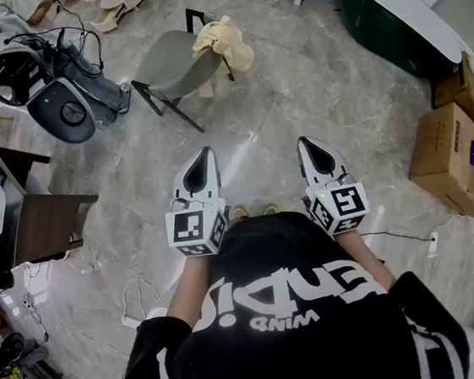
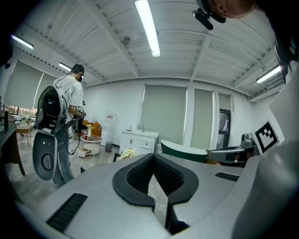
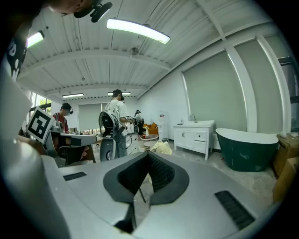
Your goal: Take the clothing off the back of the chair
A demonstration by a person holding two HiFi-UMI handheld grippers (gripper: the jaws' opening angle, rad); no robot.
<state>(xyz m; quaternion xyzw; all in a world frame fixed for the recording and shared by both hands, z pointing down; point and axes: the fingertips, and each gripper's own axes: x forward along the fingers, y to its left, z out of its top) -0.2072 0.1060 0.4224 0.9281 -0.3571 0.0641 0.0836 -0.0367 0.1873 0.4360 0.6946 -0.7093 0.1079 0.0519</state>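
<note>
Left gripper (image 1: 204, 156) and right gripper (image 1: 309, 146): both empty, jaws together. Pale yellow garment (image 1: 222, 43) is draped over the back of the grey chair (image 1: 167, 65), well ahead of both. Likely risk: a sideways pull snags the garment on the backrest and drags or tips the light chair.

1. My head camera looks steeply down from above me; the chair (image 1: 173, 64) stands well ahead, near the frame's top.
2. My left gripper (image 2: 152, 156) camera looks nearly level along its jaws toward the chair, far off.
3. My right gripper (image 3: 148, 154) camera faces likewise; all three views share the clothing (image 3: 161, 147) on the chair.
</note>
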